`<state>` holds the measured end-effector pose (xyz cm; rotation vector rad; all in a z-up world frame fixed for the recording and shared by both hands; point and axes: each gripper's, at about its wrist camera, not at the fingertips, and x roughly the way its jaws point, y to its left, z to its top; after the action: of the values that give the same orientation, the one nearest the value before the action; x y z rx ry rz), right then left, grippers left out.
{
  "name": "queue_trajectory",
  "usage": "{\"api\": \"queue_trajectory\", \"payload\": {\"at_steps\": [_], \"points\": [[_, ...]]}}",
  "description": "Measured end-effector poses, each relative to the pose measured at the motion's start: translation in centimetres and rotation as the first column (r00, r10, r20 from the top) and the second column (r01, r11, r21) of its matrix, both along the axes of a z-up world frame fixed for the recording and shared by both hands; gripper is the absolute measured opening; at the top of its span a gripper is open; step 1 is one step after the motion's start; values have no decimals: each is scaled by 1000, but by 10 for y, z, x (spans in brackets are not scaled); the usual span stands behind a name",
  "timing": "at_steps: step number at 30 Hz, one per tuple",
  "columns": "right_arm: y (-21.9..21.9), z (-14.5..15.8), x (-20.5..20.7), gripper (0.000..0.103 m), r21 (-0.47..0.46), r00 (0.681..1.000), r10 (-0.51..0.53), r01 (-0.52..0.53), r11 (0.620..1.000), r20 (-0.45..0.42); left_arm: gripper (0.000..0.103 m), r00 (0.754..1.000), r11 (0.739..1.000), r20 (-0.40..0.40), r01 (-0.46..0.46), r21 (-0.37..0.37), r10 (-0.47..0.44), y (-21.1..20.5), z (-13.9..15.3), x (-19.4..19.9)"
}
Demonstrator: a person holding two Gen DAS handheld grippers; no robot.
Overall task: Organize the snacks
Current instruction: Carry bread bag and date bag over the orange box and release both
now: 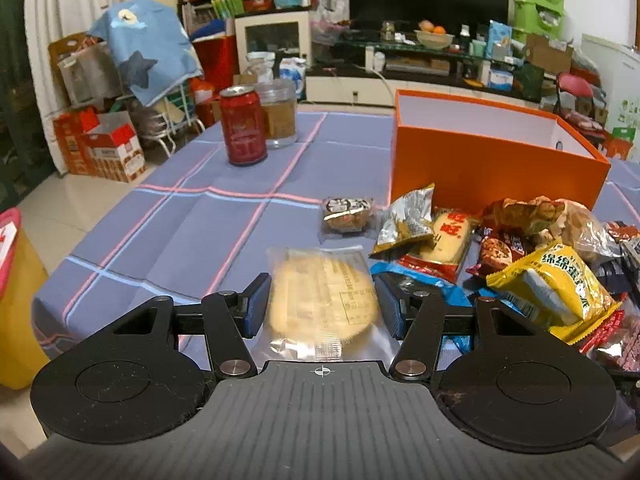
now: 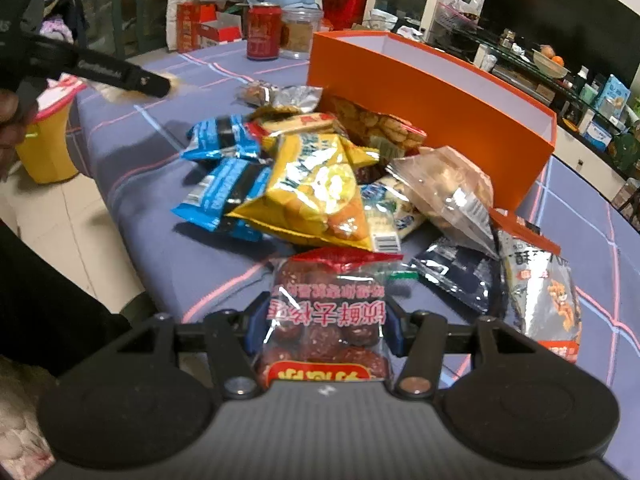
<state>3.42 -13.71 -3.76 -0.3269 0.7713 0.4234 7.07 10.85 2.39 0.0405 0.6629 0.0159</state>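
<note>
My left gripper (image 1: 322,306) is shut on a clear-wrapped pale biscuit packet (image 1: 324,300), held above the blue checked tablecloth (image 1: 180,216). It also shows from the side in the right wrist view (image 2: 132,78). My right gripper (image 2: 322,320) is shut on a red bag of dates (image 2: 326,320) at the near edge of the snack pile. The pile holds a yellow packet (image 2: 316,188), blue packets (image 2: 228,176) and several others. An open orange box (image 1: 492,160) stands behind the pile; its inside looks white, and it also shows in the right wrist view (image 2: 432,92).
A red can (image 1: 242,126) and a clear jar (image 1: 280,114) stand at the table's far left. A small wrapped cake (image 1: 347,214) lies left of the pile. A yellow bin (image 1: 16,300) stands on the floor beside the table's left edge.
</note>
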Motion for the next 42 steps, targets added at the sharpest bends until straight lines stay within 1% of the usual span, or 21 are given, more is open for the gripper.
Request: {"api": "queue_trajectory", "payload": {"at_steps": [5, 11, 14, 17, 19, 21, 23, 25, 26, 29, 32, 33, 36, 38, 40, 42], "points": [[4, 11, -6, 56, 7, 999, 15, -16, 1000, 41, 41, 1000, 1000, 23, 12, -8, -12, -1, 7, -2], [-2, 20, -4, 56, 21, 997, -20, 19, 1000, 72, 41, 999, 999, 46, 23, -29, -22, -1, 14, -5], [-6, 28, -5, 56, 35, 994, -36, 33, 999, 107, 41, 997, 998, 66, 42, -51, -39, -2, 21, -10], [-11, 44, -4, 56, 91, 987, -64, 51, 995, 144, 41, 992, 994, 92, 96, -60, -90, -10, 35, -10], [-19, 58, 4, 56, 161, 982, -102, 76, 984, 161, 41, 986, 989, 108, 133, -57, -127, -18, 45, -3], [-25, 70, 16, 56, 208, 975, -133, 95, 973, 176, 41, 981, 981, 114, 169, -92, -158, -25, 55, 13], [-30, 80, 34, 56, 227, 967, -166, 121, 966, 191, 41, 976, 970, 125, 196, -146, -178, -30, 65, 33], [-35, 88, 55, 56, 248, 960, -194, 142, 958, 202, 41, 969, 956, 147, 226, -186, -200, -37, 76, 56], [-37, 93, 65, 56, 254, 957, -202, 147, 956, 207, 41, 967, 953, 155, 230, -195, -201, -40, 79, 66], [-45, 104, 101, 56, 296, 939, -252, 177, 939, 236, 41, 968, 957, 165, 219, -189, -189, -51, 85, 108], [-54, 103, 151, 56, 365, 919, -332, 239, 900, 215, 41, 969, 962, 171, 211, -176, -181, -62, 85, 149], [-54, 100, 164, 56, 365, 917, -340, 249, 897, 209, 41, 970, 963, 168, 207, -174, -178, -66, 83, 161], [-55, 88, 207, 56, 366, 910, -381, 303, 880, 162, 41, 976, 968, 128, 193, -160, -174, -81, 72, 205], [-56, 79, 225, 56, 359, 901, -411, 341, 869, 137, 42, 980, 972, 89, 192, -135, -181, -91, 59, 228], [-54, 71, 241, 65, 327, 896, -425, 367, 871, 125, 45, 981, 972, 63, 192, -132, -185, -96, 49, 243], [-54, 70, 247, 67, 304, 896, -423, 370, 878, 132, 58, 982, 974, 63, 188, -129, -181, -95, 46, 244]]}}
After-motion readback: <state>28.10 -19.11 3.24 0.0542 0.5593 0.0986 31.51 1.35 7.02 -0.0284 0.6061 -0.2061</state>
